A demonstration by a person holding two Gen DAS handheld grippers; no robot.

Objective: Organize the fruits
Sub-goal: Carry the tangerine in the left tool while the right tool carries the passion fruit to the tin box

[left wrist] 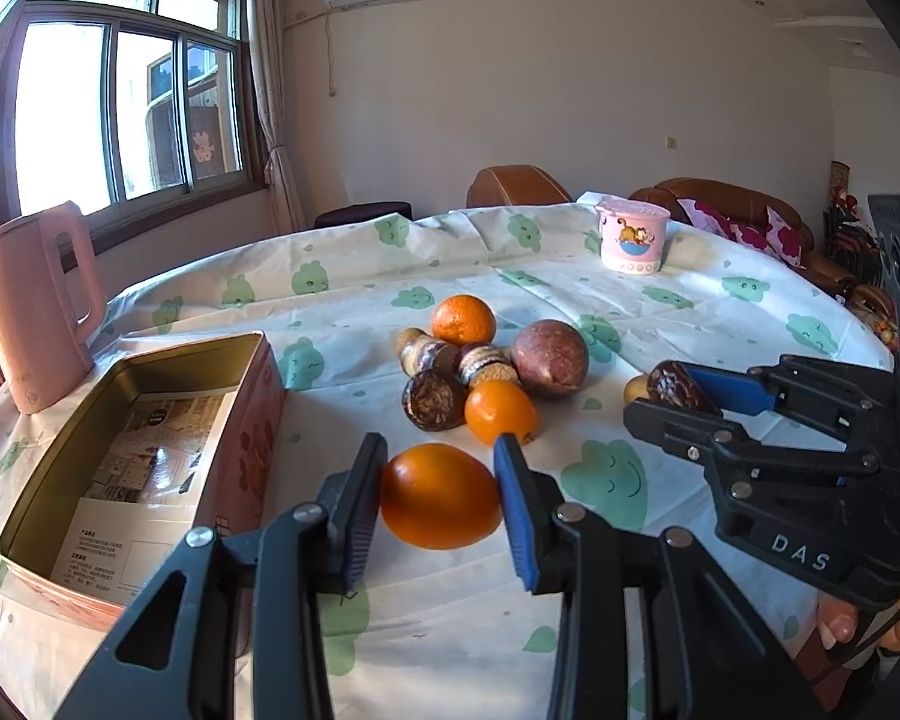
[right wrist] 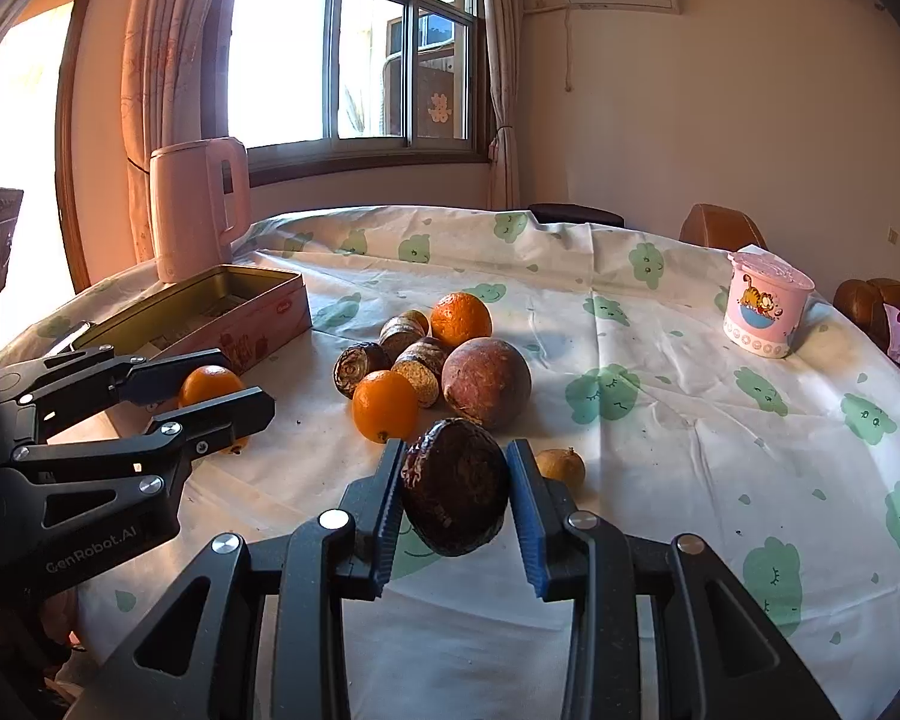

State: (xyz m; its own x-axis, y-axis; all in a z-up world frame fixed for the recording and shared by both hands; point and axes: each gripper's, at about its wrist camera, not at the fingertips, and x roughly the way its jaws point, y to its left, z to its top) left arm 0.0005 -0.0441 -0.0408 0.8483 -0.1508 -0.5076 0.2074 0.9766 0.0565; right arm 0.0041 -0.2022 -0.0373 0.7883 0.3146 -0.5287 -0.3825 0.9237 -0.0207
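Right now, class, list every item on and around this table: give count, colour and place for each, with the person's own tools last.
Oranges: three, orange; two in the central pile, one between the left tool's fingers.
Dark wrinkled fruits: about five, brown; central pile, one in the right tool.
Round fruit: one, purple-brown; right of pile.
Small fruit: one, tan; beside right tool.
Tin box: one, pink, open; left.
Kettle: one, pink; behind box.
Cup: one, pink; far right.
Tablecloth: white, green prints.
Left tool: black, around an orange.
Right tool: black, around dark fruit.

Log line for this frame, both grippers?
left gripper: shut on round orange fruit | right gripper: shut on dark brown wrinkled fruit | open pink metal tin: paper only
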